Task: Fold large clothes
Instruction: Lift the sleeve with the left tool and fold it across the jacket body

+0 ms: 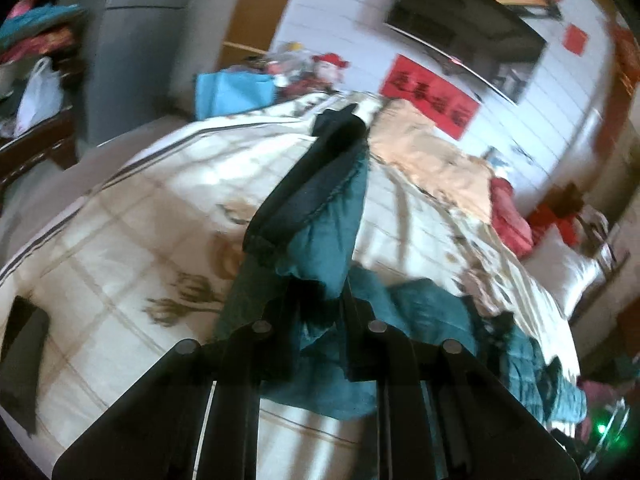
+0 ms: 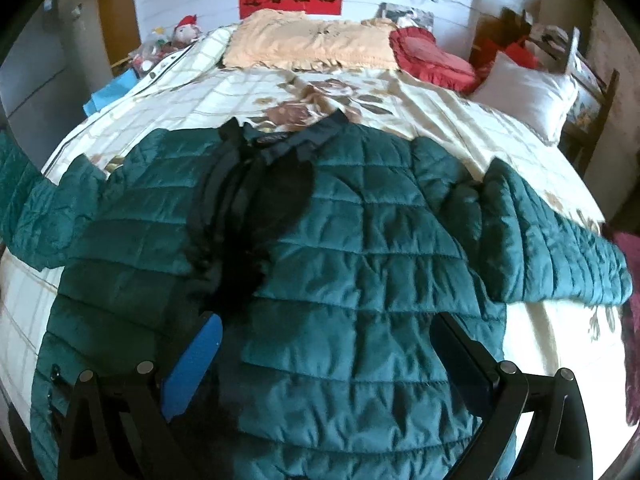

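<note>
The left gripper has its fingers clamped on a sleeve cuff of the green quilted jacket spread on the bed toward its foot edge, while the right gripper hovers with fingers apart; the slippery cuff could slip out, and blur hides the exact grip.

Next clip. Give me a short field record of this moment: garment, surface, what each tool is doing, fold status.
garment: teal quilted jacket, spread front-up, sleeves out
surface: bed with floral quilt
left tool: shut on jacket fabric, black-trimmed edge lifted
right tool: open above jacket's lower body, holding nothing
pillows: peach pillow, red cushion
fold status: body not yet folded
</note>
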Demonstrator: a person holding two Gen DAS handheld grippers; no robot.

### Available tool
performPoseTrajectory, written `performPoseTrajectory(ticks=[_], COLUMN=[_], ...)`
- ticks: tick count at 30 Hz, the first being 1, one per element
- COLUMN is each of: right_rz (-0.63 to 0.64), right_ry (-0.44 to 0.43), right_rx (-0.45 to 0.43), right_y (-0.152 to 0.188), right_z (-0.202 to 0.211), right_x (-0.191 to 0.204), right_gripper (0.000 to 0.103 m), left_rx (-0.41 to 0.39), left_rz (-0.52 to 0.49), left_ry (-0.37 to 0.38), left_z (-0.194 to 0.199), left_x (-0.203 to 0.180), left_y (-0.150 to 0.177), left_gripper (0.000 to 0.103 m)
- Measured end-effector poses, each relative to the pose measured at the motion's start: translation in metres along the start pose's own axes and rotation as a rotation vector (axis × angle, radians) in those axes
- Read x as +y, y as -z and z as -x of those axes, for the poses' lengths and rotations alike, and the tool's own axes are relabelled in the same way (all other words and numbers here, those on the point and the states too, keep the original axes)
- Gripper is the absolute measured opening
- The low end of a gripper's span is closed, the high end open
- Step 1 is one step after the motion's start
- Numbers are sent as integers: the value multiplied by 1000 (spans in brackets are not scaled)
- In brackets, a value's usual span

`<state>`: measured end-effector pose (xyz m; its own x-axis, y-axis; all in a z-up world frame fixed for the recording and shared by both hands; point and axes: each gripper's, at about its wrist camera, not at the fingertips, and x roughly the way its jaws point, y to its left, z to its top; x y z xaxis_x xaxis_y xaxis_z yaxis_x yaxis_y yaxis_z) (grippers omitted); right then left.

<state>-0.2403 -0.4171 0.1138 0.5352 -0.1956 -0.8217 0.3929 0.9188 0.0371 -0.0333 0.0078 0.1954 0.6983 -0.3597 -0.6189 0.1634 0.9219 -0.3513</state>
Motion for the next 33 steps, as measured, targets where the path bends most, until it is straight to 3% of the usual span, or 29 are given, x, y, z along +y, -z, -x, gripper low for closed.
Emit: performPoseTrajectory(ticks=[9,33], right_rz=[-49,-114], right_ry=[2,0], right_rx=[-22,-22], right_y=[7,20], right_z=[12,13], right_x=[-28,-69], right_gripper=[103,103], left_rx=[61,218], left_rz=[-101,-313], left_ry=[92,283], left_z=[-6,-29], left_x=[-74,-224], left_y=[31,117], left_gripper=[12,9])
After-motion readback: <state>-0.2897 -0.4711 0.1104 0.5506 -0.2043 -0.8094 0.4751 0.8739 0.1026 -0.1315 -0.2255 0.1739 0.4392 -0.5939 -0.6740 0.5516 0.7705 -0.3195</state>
